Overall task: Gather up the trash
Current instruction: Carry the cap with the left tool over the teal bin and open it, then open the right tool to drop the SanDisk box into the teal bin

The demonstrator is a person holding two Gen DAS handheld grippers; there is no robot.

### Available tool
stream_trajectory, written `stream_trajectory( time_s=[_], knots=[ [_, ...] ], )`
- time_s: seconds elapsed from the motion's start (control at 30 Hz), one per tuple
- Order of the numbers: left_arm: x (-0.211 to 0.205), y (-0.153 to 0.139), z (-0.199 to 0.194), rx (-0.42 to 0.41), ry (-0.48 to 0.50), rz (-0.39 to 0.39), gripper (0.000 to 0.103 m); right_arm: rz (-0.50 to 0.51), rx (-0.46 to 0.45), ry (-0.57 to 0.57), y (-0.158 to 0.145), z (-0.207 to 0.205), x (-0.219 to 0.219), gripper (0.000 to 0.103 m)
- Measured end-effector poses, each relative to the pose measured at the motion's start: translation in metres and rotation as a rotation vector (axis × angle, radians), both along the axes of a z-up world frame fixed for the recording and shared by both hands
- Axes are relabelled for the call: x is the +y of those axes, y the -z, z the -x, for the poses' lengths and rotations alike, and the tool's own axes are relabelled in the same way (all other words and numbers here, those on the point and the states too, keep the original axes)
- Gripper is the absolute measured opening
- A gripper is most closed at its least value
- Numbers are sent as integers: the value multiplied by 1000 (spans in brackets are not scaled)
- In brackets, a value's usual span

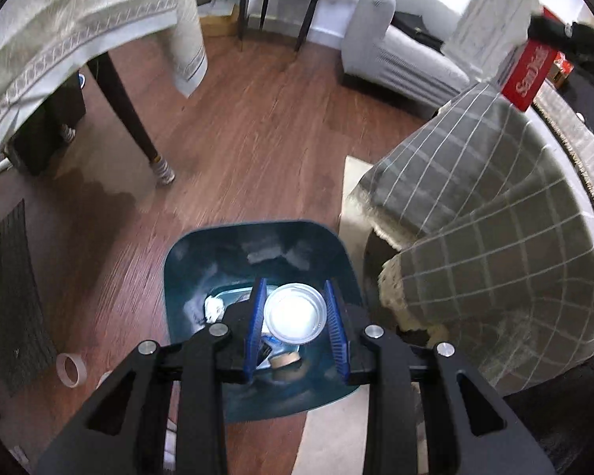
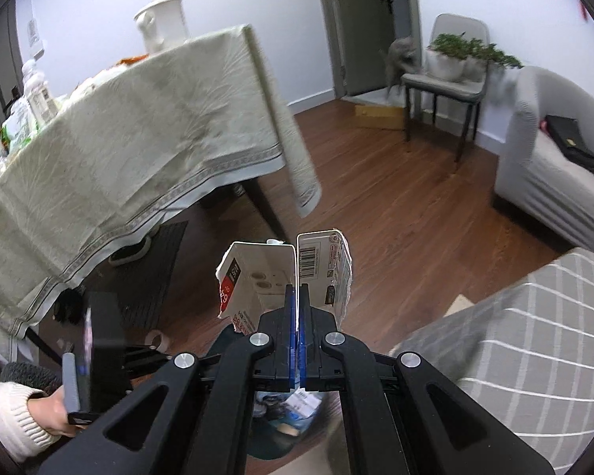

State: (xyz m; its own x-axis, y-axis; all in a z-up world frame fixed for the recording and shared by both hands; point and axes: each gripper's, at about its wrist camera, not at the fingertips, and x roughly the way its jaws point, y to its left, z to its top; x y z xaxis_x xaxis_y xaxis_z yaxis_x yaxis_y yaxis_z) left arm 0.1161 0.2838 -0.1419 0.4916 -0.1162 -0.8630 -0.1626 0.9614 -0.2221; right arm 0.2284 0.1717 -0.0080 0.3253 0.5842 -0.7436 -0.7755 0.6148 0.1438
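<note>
A dark teal trash bin (image 1: 186, 261) stands on the wood floor below me, holding crumpled paper and other scraps. My left gripper (image 1: 295, 326) hovers over its opening, jaws spread; a clear plastic cup (image 1: 295, 312) sits between the blue fingers, and I cannot tell whether they touch it. My right gripper (image 2: 297, 316) is shut on a torn red and white cardboard package (image 2: 265, 277), held above the bin (image 2: 273, 447). The same package (image 1: 507, 39) shows at the upper right of the left wrist view.
A table with a cream cloth (image 2: 118, 150) stands at the left, its dark leg (image 1: 130, 118) near the bin. A grey checked blanket (image 1: 495, 217) covers furniture at the right. A tape roll (image 1: 71, 370) lies on the floor. A grey sofa (image 2: 554, 166) and chair (image 2: 443, 83) stand beyond.
</note>
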Motion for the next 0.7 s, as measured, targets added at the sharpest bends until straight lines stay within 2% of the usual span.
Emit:
stream_trajectory(
  time_s=[0.57,0.7],
  knots=[
    [23,74,24,185,5,-1,33,110,88,-114,48,26,72,1],
    [28,79,29,199,-6,1,39,138,110,-129,59,28,81,1]
  ],
)
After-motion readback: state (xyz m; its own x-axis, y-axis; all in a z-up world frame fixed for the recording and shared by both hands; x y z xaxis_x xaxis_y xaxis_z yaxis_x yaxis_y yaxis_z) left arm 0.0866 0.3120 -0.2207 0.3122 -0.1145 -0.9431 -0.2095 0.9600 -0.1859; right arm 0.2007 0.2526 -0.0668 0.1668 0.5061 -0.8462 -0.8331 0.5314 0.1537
